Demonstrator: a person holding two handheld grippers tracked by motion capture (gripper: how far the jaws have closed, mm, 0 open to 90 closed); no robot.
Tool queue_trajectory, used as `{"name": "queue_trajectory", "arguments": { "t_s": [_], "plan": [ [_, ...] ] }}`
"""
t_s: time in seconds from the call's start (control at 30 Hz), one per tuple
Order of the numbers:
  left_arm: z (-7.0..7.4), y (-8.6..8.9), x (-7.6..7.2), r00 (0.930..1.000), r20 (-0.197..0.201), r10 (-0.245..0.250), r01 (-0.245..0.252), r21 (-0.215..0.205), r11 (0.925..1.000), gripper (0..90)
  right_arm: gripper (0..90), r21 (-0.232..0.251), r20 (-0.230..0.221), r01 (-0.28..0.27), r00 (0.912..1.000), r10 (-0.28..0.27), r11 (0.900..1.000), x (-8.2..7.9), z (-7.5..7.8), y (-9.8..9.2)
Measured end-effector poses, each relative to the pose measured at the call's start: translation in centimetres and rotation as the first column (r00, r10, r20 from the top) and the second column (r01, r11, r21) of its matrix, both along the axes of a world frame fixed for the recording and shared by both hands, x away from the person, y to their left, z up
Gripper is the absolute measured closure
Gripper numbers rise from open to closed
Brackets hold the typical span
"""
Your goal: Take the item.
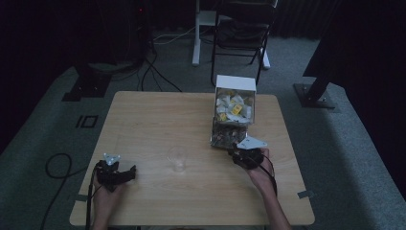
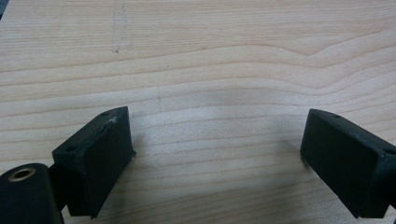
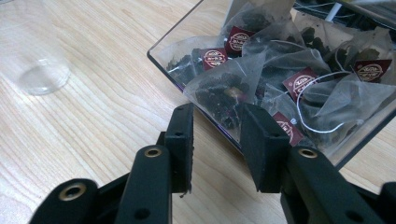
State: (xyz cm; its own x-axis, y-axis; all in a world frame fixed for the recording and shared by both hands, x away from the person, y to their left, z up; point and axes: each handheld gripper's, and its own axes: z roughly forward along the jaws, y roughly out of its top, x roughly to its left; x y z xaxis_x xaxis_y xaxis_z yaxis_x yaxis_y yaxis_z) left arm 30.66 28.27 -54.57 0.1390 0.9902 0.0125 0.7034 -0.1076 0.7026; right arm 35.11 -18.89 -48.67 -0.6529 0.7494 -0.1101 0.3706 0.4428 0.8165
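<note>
Here the right tongs [image 3: 215,135], slightly parted, straddle a tea bag [image 3: 224,95]; left tongs [image 2: 215,154] gape wide.

The person's left hand [image 1: 106,191] holds the left gripper [image 1: 125,173] low at the near left, its jaws spread wide and pointing right. The right hand [image 1: 261,173] reaches forward on the right side, and the right gripper [image 1: 238,154] has its jaws parted a little, with nothing between them.
</note>
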Motion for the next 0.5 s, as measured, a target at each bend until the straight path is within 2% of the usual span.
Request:
{"name": "queue_trajectory", "arguments": {
  "t_s": [0.13, 0.17, 0.27, 0.37, 0.5],
  "plan": [
    [0.0, 0.0, 0.0, 1.0000, 0.000, 0.000, 0.000, 0.000, 1.0000, 9.8, 60.1, 0.004, 0.008, 0.000, 1.0000, 0.000, 1.000, 0.0, 0.2, 0.2],
    [0.0, 0.0, 0.0, 1.0000, -0.001, 0.000, 0.000, 0.000, 1.0000, 9.8, 55.8, -0.003, 0.017, 0.009, 0.9998, -0.009, 1.000, 0.2, 0.3, 0.6],
    [0.0, 0.0, 0.0, 1.0000, 0.000, 0.000, 0.000, 0.000, 1.0000, 9.8, 52.7, -0.017, 0.022, 0.018, 0.9996, -0.018, 1.000, 0.6, 0.5, 1.2],
    [0.0, 0.0, 0.0, 1.0000, 0.000, 0.000, 0.000, 0.000, 1.0000, 9.8, 53.1, -0.026, 0.025, 0.025, 0.9994, -0.024, 0.999, 0.8, 0.5, 1.4],
    [0.0, 0.0, 0.0, 1.0000, 0.000, 0.000, 0.000, 0.000, 1.0000, 9.8, 59.8, -0.015, 0.028, 0.046, 0.9986, -0.045, 0.999, 1.1, 0.7, 1.5]
  ]
}}
